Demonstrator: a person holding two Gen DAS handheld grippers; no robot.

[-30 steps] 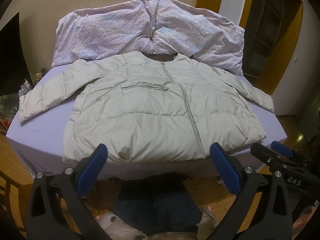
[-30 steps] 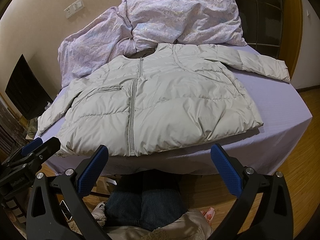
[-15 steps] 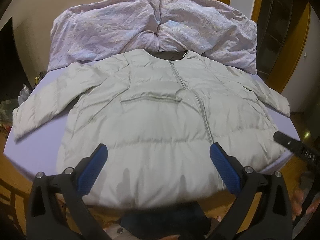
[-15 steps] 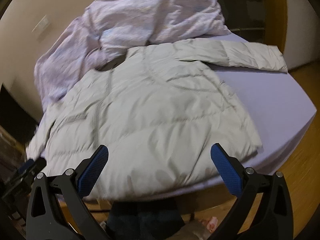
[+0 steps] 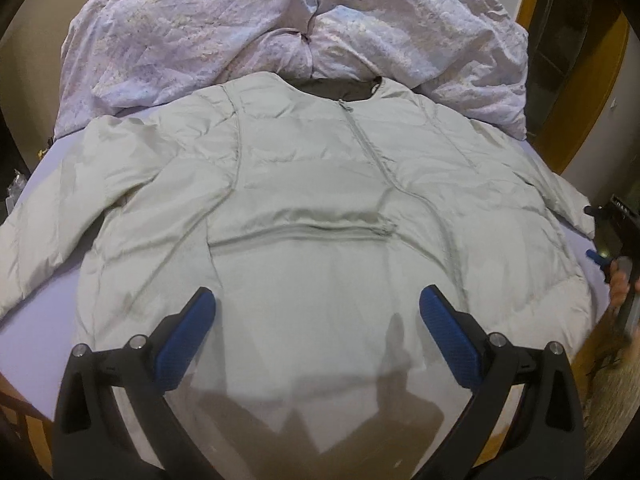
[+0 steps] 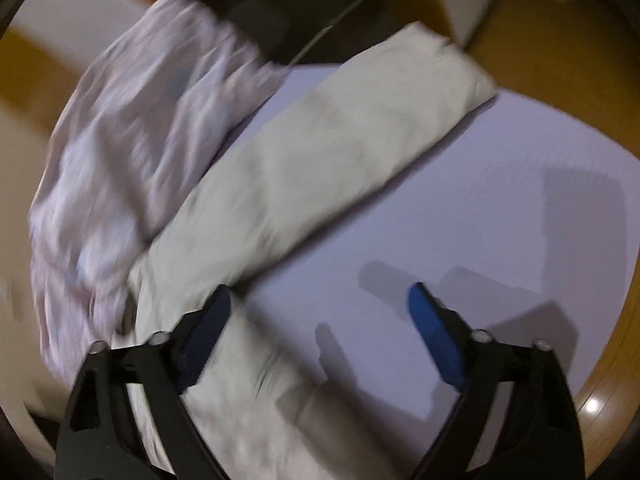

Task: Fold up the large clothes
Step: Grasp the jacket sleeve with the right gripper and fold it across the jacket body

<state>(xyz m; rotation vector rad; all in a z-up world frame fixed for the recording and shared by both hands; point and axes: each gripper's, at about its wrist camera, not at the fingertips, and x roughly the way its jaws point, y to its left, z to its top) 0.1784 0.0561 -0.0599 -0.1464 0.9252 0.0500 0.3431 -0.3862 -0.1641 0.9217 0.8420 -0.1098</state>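
1. A pale grey puffer jacket (image 5: 320,216) is laid flat, front up and zipped, on a lavender bed sheet (image 5: 52,312); its collar is turned toward a crumpled floral duvet (image 5: 280,28) heaped at the far end of the bed.
2. The left gripper (image 5: 318,320) is held above the jacket's lower front, its blue-padded fingers (image 5: 188,330) spread wide with nothing between them. Whether the pads touch the cloth cannot be told, and only their shadows are seen on the fabric.
3. The jacket's hem is hidden behind the gripper body and its shadow at the bottom of the left wrist view.
4. One sleeve is cut off at the left edge of that view; the other runs to the right edge, where its cuff is seen near a dark, partly cropped tool and a blurred bit of skin.
5. The right wrist view is heavily motion-blurred. The right gripper (image 6: 320,312) is shown with fingers (image 6: 434,334) spread apart and empty, over bare sheet (image 6: 460,208) beside a sleeve (image 6: 320,160) of the jacket.
6. One finger of the right gripper overlaps the sleeve's edge in the picture; contact cannot be judged through the blur.
7. The duvet (image 6: 132,152) is seen beyond the sleeve, its pattern smeared.
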